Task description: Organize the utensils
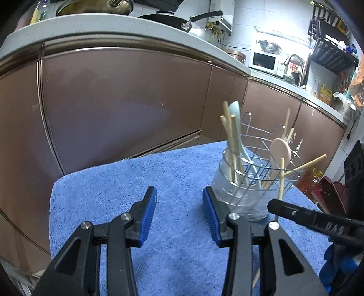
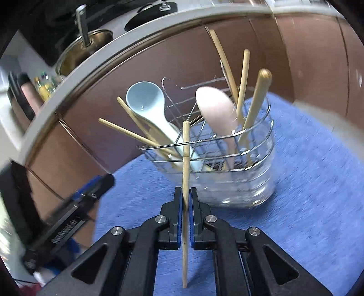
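A wire utensil rack in a clear plastic holder [image 2: 241,182] stands on a blue towel [image 2: 307,182]. It holds a light blue spoon [image 2: 147,102], a pink spoon [image 2: 218,109] and several wooden chopsticks. My right gripper [image 2: 186,193] is shut on one upright wooden chopstick [image 2: 186,159], just in front of the holder. My left gripper [image 1: 179,202] is open and empty, left of the holder [image 1: 238,195]. The right gripper's finger [image 1: 295,214] and its chopstick [image 1: 281,179] show at the right of the left wrist view.
Brown cabinet doors [image 1: 125,102] rise behind the towel under a grey countertop [image 1: 91,29] with a pan [image 1: 179,19] and a pot. A microwave [image 1: 266,60] and sink tap stand far right. Red items [image 1: 329,193] sit off the towel's right edge.
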`<control>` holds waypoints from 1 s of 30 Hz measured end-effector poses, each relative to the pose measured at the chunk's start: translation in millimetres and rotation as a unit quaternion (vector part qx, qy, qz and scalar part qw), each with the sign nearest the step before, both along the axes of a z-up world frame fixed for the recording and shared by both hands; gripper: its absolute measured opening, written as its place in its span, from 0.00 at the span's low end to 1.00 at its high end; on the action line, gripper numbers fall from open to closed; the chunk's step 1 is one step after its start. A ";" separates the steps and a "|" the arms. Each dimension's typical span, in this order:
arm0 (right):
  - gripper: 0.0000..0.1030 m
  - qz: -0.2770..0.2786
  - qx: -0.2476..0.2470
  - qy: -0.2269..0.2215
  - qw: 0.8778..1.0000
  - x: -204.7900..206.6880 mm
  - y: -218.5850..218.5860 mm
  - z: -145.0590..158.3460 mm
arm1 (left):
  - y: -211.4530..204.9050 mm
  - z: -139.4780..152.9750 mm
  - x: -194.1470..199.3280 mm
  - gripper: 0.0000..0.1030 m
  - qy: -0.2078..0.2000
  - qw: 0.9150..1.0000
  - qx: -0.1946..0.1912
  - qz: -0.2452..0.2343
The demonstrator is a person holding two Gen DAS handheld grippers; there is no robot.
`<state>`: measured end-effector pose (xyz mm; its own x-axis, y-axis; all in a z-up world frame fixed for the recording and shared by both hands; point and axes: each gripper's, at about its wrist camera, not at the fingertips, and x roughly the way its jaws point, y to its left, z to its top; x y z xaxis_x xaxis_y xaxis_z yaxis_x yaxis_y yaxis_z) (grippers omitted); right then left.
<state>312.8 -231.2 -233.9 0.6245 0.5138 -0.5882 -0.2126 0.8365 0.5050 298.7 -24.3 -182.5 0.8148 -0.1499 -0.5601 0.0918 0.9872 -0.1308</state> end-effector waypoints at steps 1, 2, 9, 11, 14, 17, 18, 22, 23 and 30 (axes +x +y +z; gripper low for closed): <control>0.05 0.005 0.019 0.011 1.000 1.4 -3.0 -1.9 | 2.6 -1.2 -0.2 0.39 0.002 1.000 -0.003 0.002; 0.05 0.009 0.041 0.024 0.999 2.5 -6.7 -5.1 | 5.6 -2.1 -0.3 0.39 0.004 1.000 -0.006 0.005; 0.05 0.022 0.078 0.062 0.995 -13.5 -10.3 -29.5 | 20.1 -4.2 -1.4 0.39 0.009 1.000 -0.012 0.018; 0.05 0.028 0.079 0.056 0.995 -22.3 -8.7 -30.1 | 22.1 -2.8 -0.8 0.39 0.008 1.000 -0.009 0.018; 0.05 0.032 0.071 0.023 0.997 -37.0 -9.8 -13.0 | 24.8 -3.0 -2.3 0.39 0.008 1.000 -0.008 0.020; 0.05 0.031 0.047 -0.038 0.998 -41.0 -10.6 23.8 | 24.7 -2.0 -1.3 0.39 0.009 1.000 -0.010 0.021; 0.05 0.031 0.043 -0.057 0.997 -42.9 -11.9 36.0 | 24.7 -2.2 -1.5 0.39 0.009 1.000 -0.011 0.021; 0.05 0.014 -0.002 -0.152 0.988 -50.0 -13.3 87.8 | 24.7 -4.5 -4.0 0.39 0.012 1.000 -0.011 0.021; 0.05 0.005 -0.015 -0.177 0.984 -49.0 -15.5 101.8 | 24.8 -5.0 -5.2 0.39 0.012 1.000 -0.010 0.021; 0.05 -0.050 -0.073 -0.261 0.961 -25.9 -13.7 139.8 | 26.9 -3.0 -8.2 0.39 0.010 1.000 -0.008 0.023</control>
<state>286.9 -244.9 -94.1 0.8962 0.3710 -0.2433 -0.3192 0.9201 0.2270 290.5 2.7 -185.5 0.8103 -0.1215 -0.5733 0.0429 0.9880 -0.1486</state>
